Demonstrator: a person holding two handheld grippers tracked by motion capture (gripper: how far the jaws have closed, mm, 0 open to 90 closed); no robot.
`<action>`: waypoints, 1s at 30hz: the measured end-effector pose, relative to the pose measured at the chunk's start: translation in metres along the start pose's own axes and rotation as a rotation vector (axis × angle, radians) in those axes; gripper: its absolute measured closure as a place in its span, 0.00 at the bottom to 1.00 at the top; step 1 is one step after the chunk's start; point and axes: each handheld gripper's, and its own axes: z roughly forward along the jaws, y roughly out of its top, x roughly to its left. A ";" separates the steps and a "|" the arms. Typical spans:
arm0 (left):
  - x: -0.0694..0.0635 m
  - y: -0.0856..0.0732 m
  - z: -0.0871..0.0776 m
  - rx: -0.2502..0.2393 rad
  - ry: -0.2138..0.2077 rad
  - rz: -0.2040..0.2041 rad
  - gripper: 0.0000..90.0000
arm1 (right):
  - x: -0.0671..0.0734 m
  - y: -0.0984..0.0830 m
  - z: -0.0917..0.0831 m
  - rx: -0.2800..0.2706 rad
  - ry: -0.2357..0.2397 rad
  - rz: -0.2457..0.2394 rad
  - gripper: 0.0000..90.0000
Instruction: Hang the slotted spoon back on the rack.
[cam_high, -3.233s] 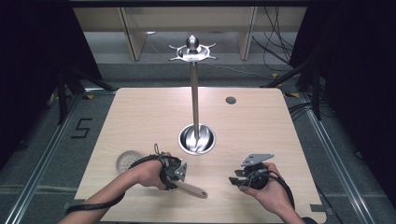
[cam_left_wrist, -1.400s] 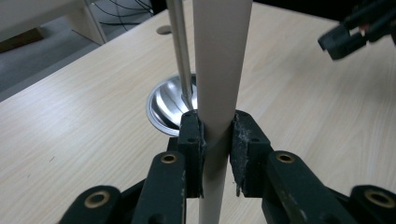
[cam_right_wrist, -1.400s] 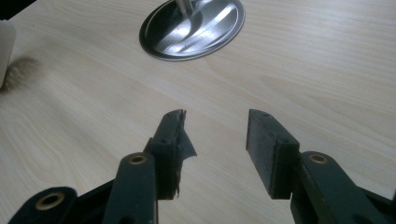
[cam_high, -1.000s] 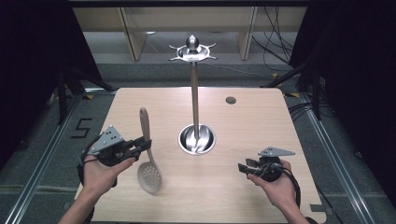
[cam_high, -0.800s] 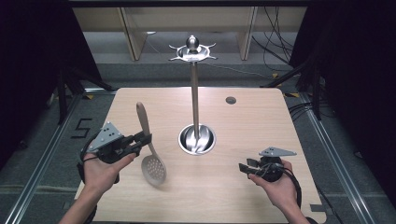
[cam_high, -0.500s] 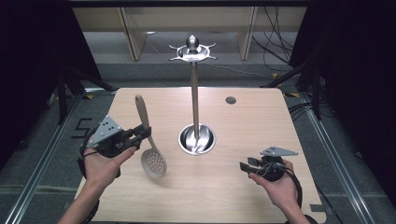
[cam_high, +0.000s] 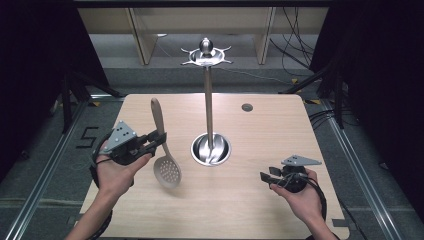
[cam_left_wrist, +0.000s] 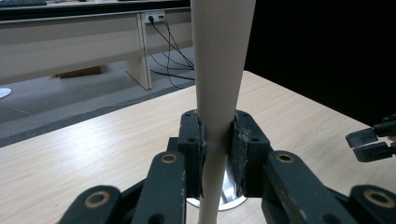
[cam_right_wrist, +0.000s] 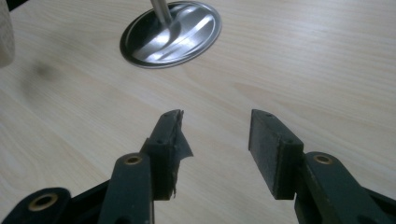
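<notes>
A beige slotted spoon (cam_high: 163, 150) hangs upright above the left part of the wooden table (cam_high: 260, 125), its perforated bowl down and its handle up. My left gripper (cam_high: 159, 141) is shut on the handle (cam_left_wrist: 219, 84), whose shaft runs between the two jaws. A steel utensil stand (cam_high: 209, 100) rises from a round base (cam_high: 211, 149) at the table's middle, with a hook ring at its top (cam_high: 206, 54). My right gripper (cam_high: 266, 179) hovers open near the front right, nothing between its fingers (cam_right_wrist: 172, 140), the stand's base (cam_right_wrist: 172, 32) ahead of it.
A small round dark hole (cam_high: 247, 107) lies in the tabletop at the back right. Metal rails run along the floor on both sides. Light wooden furniture legs and cables stand beyond the far edge.
My left gripper lifted the spoon off the table's front, turned it upright and carried it up and slightly toward the stand. The right gripper drifted a little right and stayed open.
</notes>
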 end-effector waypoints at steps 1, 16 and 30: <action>-0.001 0.000 0.001 -0.002 -0.001 -0.001 0.83 | -0.004 0.000 -0.001 -0.012 -0.016 -0.030 0.60; -0.005 0.007 -0.002 0.006 -0.033 0.028 0.83 | -0.010 0.000 -0.003 -0.009 -0.076 -0.025 0.58; 0.007 0.023 0.002 0.029 -0.069 0.092 0.83 | -0.009 0.000 -0.003 0.006 -0.073 -0.027 0.57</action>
